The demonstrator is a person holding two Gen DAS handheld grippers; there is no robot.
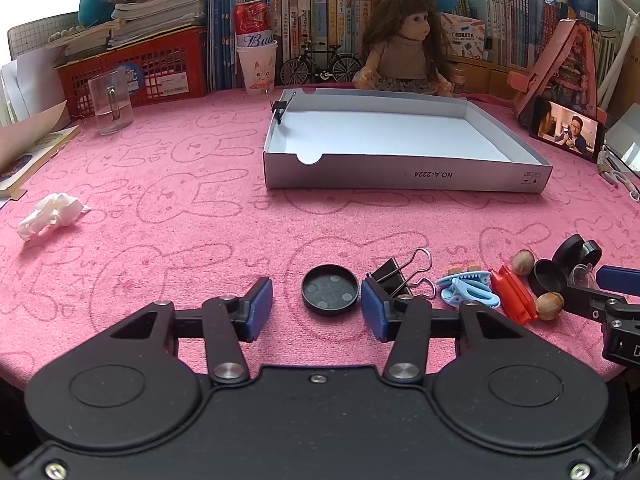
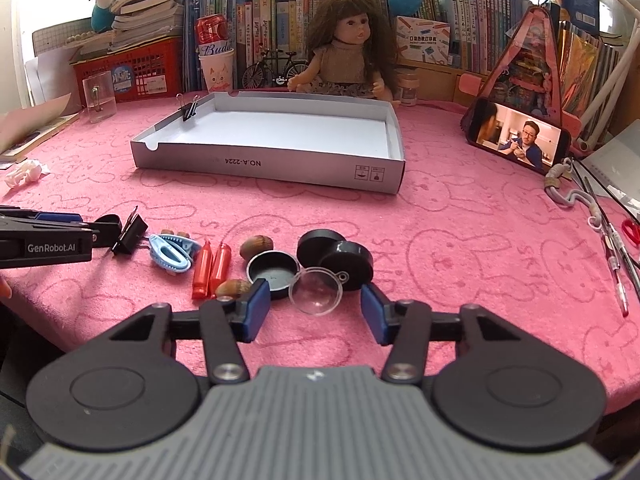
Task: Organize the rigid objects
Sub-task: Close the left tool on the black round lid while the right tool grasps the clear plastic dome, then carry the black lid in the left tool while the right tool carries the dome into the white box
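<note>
A grey cardboard box lid (image 1: 400,178) (image 2: 264,168) lies open on the pink cloth, with a small black binder clip (image 1: 280,110) (image 2: 188,109) on its left wall. My left gripper (image 1: 316,304) is open, with a round black cap (image 1: 329,290) lying between its fingertips. Right of it lie a black binder clip (image 1: 394,276) (image 2: 130,236), a blue hair clip (image 1: 470,290) (image 2: 170,254), red pieces (image 1: 514,294) (image 2: 210,268), acorns (image 1: 550,306) (image 2: 256,246) and black caps (image 2: 274,274). My right gripper (image 2: 314,308) is open just behind a clear plastic dome (image 2: 316,290).
A crumpled tissue (image 1: 50,216) lies at the left. A glass cup (image 1: 110,106), red crate (image 1: 140,68), doll (image 1: 404,48) and books stand at the back. A phone (image 2: 520,140) leans at the right, with pens and scissors (image 2: 616,248) near the right edge.
</note>
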